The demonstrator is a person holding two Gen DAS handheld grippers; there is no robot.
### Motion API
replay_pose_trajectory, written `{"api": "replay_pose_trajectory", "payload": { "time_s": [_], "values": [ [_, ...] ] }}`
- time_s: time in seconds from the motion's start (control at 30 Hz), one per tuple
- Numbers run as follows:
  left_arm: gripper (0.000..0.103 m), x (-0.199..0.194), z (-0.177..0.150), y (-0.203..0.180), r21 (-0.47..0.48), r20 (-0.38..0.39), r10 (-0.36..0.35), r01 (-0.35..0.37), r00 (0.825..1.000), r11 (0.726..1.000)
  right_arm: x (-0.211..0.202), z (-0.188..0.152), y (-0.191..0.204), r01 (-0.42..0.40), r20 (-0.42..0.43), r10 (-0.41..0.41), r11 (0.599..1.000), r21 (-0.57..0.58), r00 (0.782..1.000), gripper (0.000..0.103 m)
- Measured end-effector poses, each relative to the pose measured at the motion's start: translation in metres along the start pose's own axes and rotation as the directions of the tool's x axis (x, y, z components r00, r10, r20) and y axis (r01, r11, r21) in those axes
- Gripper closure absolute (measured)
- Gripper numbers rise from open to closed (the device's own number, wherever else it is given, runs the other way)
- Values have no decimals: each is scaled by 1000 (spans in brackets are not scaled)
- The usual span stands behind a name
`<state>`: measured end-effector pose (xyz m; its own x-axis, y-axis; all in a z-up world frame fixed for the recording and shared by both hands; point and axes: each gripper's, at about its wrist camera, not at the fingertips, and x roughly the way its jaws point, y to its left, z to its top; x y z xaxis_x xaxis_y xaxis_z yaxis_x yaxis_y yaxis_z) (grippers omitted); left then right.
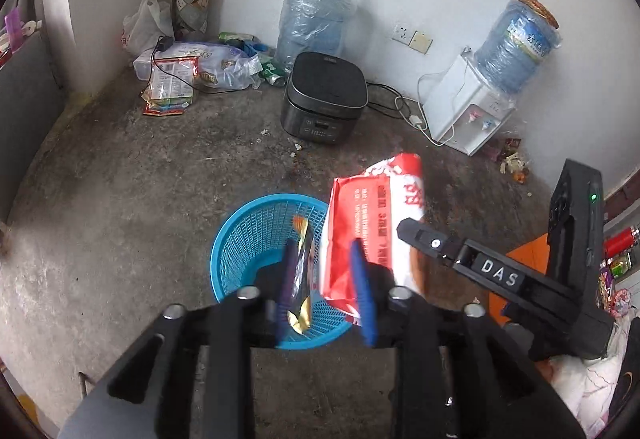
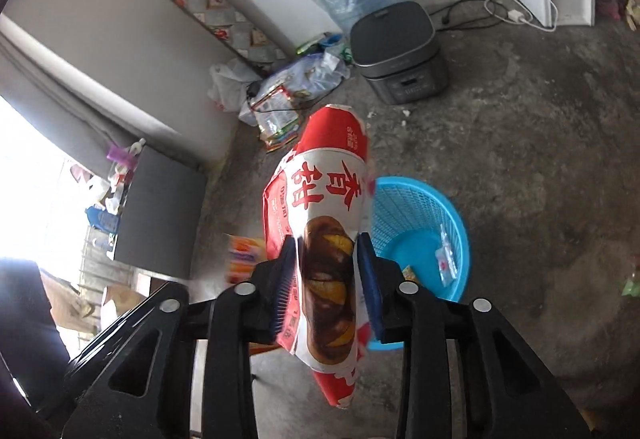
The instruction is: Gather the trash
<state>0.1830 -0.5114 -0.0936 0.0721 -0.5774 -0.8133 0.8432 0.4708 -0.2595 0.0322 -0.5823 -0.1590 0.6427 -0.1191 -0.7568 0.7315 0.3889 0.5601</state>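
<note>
Hovering over blue mesh basket [image 1: 244, 239]: left gripper [image 1: 326, 287] half-open, foil wrapper [image 1: 301, 271] hanging loose; right gripper [image 2: 327, 279] half-open round red-white snack bag [image 2: 320, 199], apparently unpinched. Light, crinkly, slick pkgs; gripping mid-body prob. best.

Blue basket [image 1: 256, 239] on stained concrete floor [image 1: 140, 179]

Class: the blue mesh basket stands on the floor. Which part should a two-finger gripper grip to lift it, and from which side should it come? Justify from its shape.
Grip the rim of the blue basket, coming down from above with one finger inside the wall and one outside. It stands upright and open-topped; its round body looks too wide to span, while the rim is thin.
</note>
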Motion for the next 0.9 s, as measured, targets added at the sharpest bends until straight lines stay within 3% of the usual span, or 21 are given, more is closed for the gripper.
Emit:
{"api": "replay_pose_trajectory", "payload": {
  "time_s": [0.03,0.23,0.37,0.5,0.67,0.73,0.9],
  "values": [
    [60,5,1,1,-3,5,23,-23,1000,1000,10,-1,-6,28,-10,-28,999,18,1000,42],
    [54,-4,6,10,-40,24,7,-6,1000,999,13,-12,-24,22,-11,-22,999,45,1000,41],
    [45,-33,9,10,-46,81,4,0,997,999,-4,-11,-11,46,39,-45,999,-15,998,34],
    [33,-84,5,8,-41,173,4,3,985,999,-33,-15,18,95,146,-74,985,-142,986,24],
    [23,-172,-16,11,-64,318,23,-3,948,998,-83,-41,71,171,330,-44,915,-366,943,8],
    [20,-207,-30,16,-84,356,52,-24,933,996,-99,-57,93,195,378,-11,871,-451,926,8],
    [16,-286,-78,36,-139,410,118,-66,904,988,-134,-92,134,102,330,133,788,-607,935,8]
  ]
}}
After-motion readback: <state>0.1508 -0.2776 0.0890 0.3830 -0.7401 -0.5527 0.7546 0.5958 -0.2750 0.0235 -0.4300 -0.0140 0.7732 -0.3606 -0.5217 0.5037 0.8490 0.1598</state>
